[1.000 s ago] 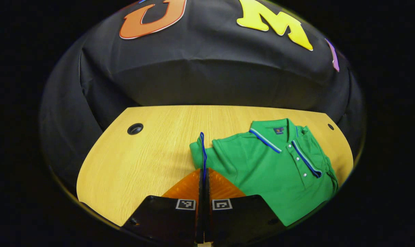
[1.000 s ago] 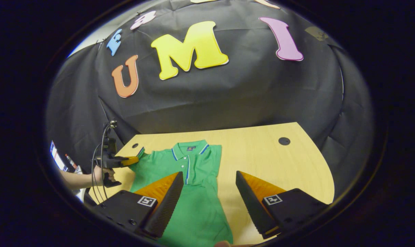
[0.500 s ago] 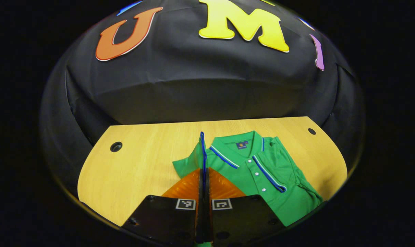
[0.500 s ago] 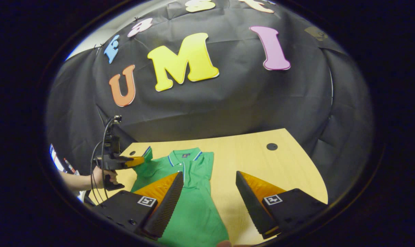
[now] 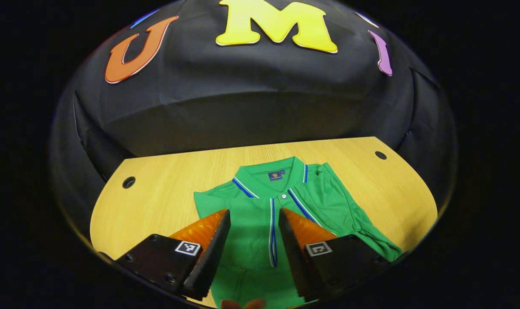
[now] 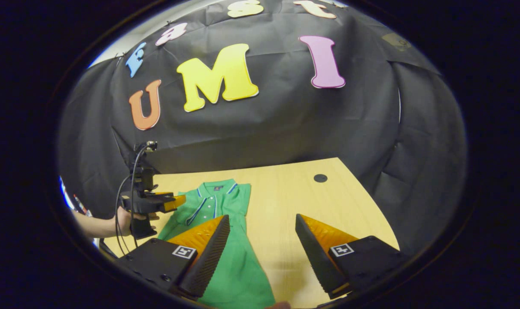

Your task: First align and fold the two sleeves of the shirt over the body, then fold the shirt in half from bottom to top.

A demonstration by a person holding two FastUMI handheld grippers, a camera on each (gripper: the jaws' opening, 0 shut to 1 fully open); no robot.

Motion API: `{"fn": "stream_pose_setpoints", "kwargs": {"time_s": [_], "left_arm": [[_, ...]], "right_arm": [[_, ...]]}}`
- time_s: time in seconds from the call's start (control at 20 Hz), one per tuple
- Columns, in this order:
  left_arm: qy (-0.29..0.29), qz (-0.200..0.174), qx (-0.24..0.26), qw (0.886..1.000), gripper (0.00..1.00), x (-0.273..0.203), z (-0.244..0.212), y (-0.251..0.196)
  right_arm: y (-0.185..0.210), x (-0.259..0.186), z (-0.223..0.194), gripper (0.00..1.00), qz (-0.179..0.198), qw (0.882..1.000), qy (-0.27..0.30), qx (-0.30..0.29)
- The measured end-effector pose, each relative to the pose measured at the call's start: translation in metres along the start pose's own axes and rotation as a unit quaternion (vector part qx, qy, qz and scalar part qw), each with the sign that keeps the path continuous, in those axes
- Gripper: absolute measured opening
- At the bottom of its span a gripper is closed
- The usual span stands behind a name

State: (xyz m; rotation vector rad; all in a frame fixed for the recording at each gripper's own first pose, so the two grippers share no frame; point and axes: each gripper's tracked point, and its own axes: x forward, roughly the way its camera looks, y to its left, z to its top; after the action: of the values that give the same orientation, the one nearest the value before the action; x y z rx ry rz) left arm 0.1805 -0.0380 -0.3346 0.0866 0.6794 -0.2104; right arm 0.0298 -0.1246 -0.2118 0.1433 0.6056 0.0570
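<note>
A green polo shirt lies face up on the wooden table, collar toward the wall. Its left sleeve lies folded over the chest, the blue-trimmed cuff running down the middle. The other sleeve lies folded in along the right side. My left gripper hovers open above the shirt's front, the cuff showing between its fingers. In the right gripper view, the right gripper is open over the shirt's lower right edge and bare table. Farther off, a hand holds the left gripper over the shirt's left shoulder.
Two round cable holes sit near the table's back corners; one hole shows in the right gripper view. Black cloth closes the booth behind and on both sides. Bare wood flanks the shirt.
The left gripper carried the cuff rightward over the chest, then opened and let it go. The right gripper stayed open and shifted slightly.
</note>
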Motion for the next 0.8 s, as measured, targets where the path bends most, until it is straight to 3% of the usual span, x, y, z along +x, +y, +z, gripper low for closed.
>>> {"fn": "stream_pose_setpoints", "kwargs": {"time_s": [0.1,0.2,0.45,0.6,0.65,0.8], "left_arm": [[-0.012,0.006,0.0,1.0,1.0,-0.019,0.007,0.003],[-0.023,0.01,0.002,1.0,1.0,-0.037,0.014,0.005],[-0.04,0.011,-0.029,0.999,1.0,-0.113,0.016,0.007],[-0.038,0.014,-0.036,0.999,1.0,-0.164,-0.007,0.013],[-0.038,0.019,-0.029,0.999,1.0,-0.179,-0.017,0.019],[-0.021,0.007,-0.013,1.0,1.0,-0.216,-0.058,0.023]], "right_arm": [[0.01,-0.002,-0.001,0.92,0.008,1.0,-0.001,-0.007],[0.024,-0.005,-0.001,0.97,0.019,1.0,-0.004,-0.016],[0.062,-0.02,0.001,0.97,0.059,0.997,-0.012,-0.048],[0.072,-0.031,-0.009,0.97,0.072,0.995,-0.009,-0.07],[0.073,-0.034,-0.016,0.92,0.075,0.994,-0.004,-0.078],[0.076,-0.043,-0.057,0.97,0.109,0.99,0.05,-0.079]]}}
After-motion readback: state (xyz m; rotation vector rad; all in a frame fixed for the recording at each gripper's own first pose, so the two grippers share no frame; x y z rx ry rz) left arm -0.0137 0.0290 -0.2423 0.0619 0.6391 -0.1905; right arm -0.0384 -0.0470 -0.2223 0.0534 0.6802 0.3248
